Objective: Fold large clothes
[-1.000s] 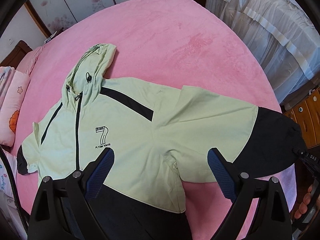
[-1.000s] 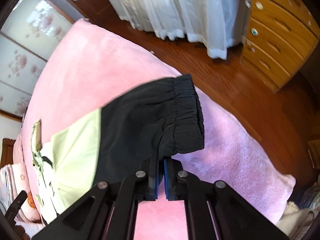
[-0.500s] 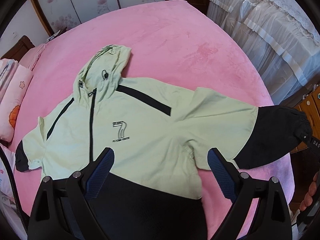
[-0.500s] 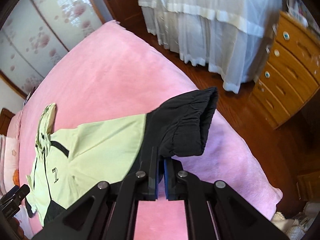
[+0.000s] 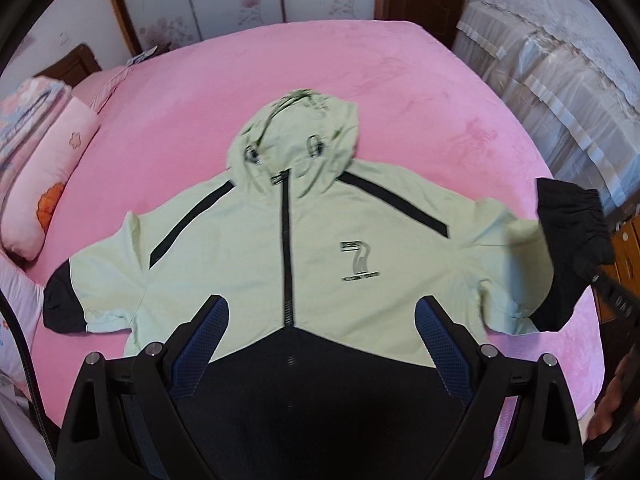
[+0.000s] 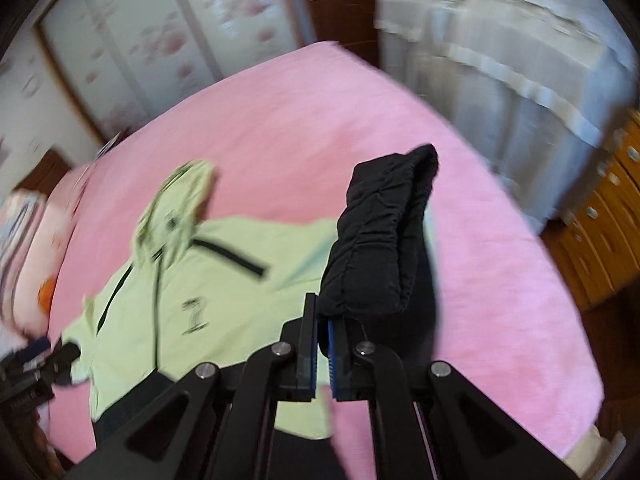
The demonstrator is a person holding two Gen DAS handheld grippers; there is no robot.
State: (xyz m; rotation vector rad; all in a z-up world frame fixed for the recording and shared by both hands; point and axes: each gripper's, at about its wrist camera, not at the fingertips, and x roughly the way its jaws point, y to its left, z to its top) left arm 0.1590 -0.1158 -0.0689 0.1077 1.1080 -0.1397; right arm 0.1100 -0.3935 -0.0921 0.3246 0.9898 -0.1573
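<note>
Pink bedspread (image 5: 360, 80) under jacket (image 5: 320, 240); right hand-held gripper (image 6: 322, 320) pinching black cuff (image 6: 380, 240), left hand-held gripper (image 5: 320, 344) spread.

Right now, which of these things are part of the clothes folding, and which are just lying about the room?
Part of the job:
- hooded jacket, spread on the pink bed
- its black sleeve cuff, pinched in the right gripper, jaws shut
- left gripper, jaws open, holding nothing

Just lying about:
- floral pillow
- wooden drawers
- white covered furniture

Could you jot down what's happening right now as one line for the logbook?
right gripper: shut on black sleeve cuff, lifted | left gripper: open, empty | jacket: flat on pink bed
</note>
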